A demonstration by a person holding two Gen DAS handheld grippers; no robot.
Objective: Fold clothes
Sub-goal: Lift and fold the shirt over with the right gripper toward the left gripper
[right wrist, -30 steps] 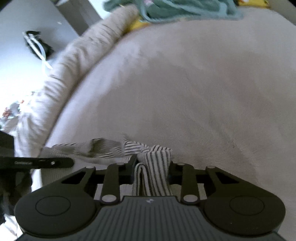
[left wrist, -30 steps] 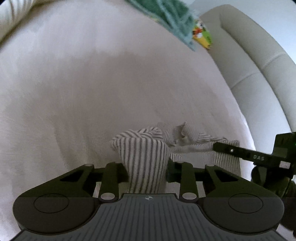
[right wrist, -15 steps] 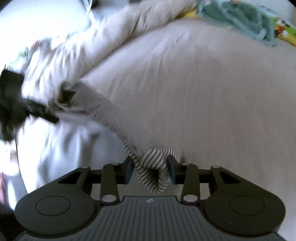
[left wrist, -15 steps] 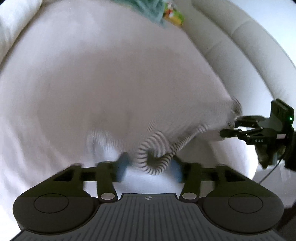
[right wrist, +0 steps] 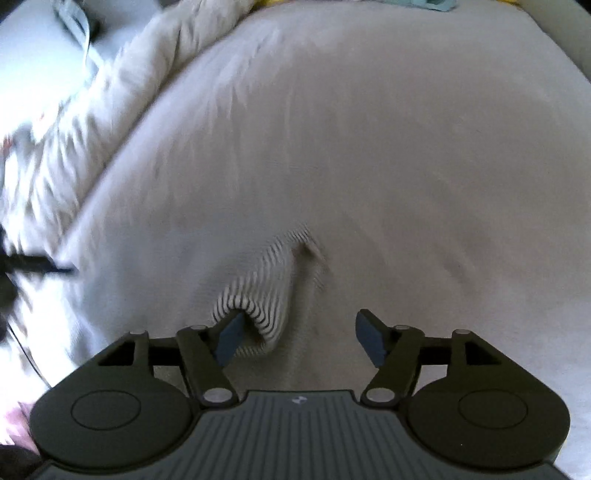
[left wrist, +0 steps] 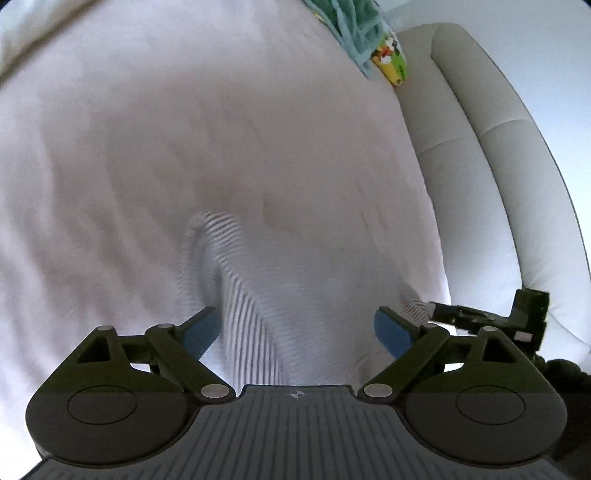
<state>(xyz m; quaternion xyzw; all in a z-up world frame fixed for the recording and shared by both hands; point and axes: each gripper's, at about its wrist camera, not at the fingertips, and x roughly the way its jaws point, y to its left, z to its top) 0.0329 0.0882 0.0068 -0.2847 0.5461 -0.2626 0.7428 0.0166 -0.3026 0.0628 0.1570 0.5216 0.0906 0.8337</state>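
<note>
Left gripper (left wrist: 301, 328): jaws wide apart, have just been opening. Striped garment (left wrist: 247, 314) lies between the blue pads (left wrist: 199, 330), hugging the left pad's side, but nothing clamps it; right pad has clear air next to it. Garment is blurred, runs from bottom centre of the frame up to a rounded end at mid-frame, draped on the pale bedspread (left wrist: 184, 129).

Right gripper (right wrist: 301, 334): jaws roughly mid-open, also just been opening. A folded striped garment end (right wrist: 266, 291) sits against the left pad (right wrist: 231, 334), curling round its tip; can't tell if it's actually hooked on it or only touching. Right pad is free, well apart from the cloth. No grip either side.

Cross-views: in the left wrist view the right gripper (left wrist: 439, 308) shows at lower right, with a bit of striped cloth just off its fingertips. In the right wrist view the left gripper is a dark blurred streak at mid-left edge.

Farther out: padded cream headboard (left wrist: 498, 184) along the right side of the left view. Teal cloth (left wrist: 354, 26) and a yellow printed item (left wrist: 391, 62) at the top right of it. Crumpled white duvet (right wrist: 92, 110) runs along the upper left of the right view.
</note>
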